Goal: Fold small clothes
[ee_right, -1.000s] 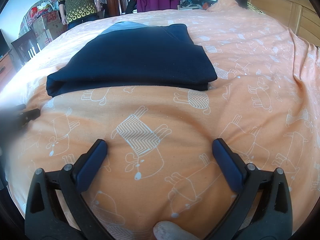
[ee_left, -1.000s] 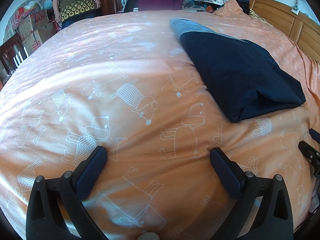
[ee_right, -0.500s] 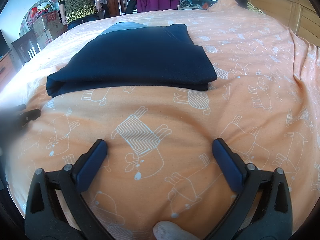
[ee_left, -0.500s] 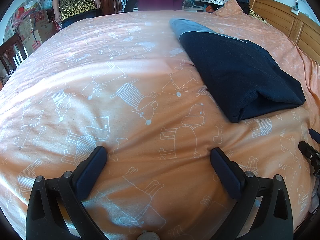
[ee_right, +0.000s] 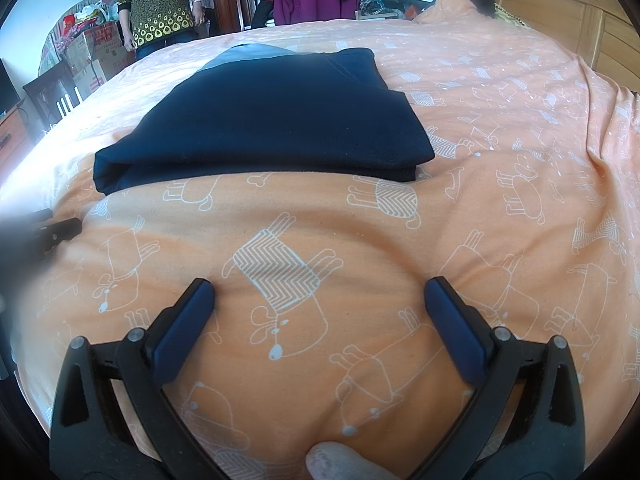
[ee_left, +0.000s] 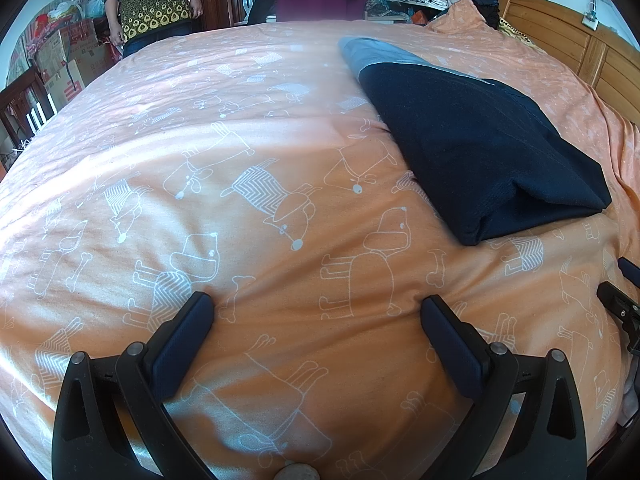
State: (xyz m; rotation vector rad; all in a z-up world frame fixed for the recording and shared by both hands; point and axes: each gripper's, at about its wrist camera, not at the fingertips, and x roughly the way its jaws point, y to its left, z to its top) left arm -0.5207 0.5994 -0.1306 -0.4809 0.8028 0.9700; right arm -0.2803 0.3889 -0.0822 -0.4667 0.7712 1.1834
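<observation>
Two spread grippers, folded garment

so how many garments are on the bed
1: a folded navy garment lies on the orange bedspread, ahead of the right gripper and to the right of the left gripper. More clothes are heaped beyond the bed.

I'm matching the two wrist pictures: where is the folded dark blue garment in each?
Left wrist: folded dark blue garment lies upper right on the orange bedspread.
Right wrist: garment lies centre, above the open gripper.
Shared landmark: person in patterned top at upper left.
</observation>
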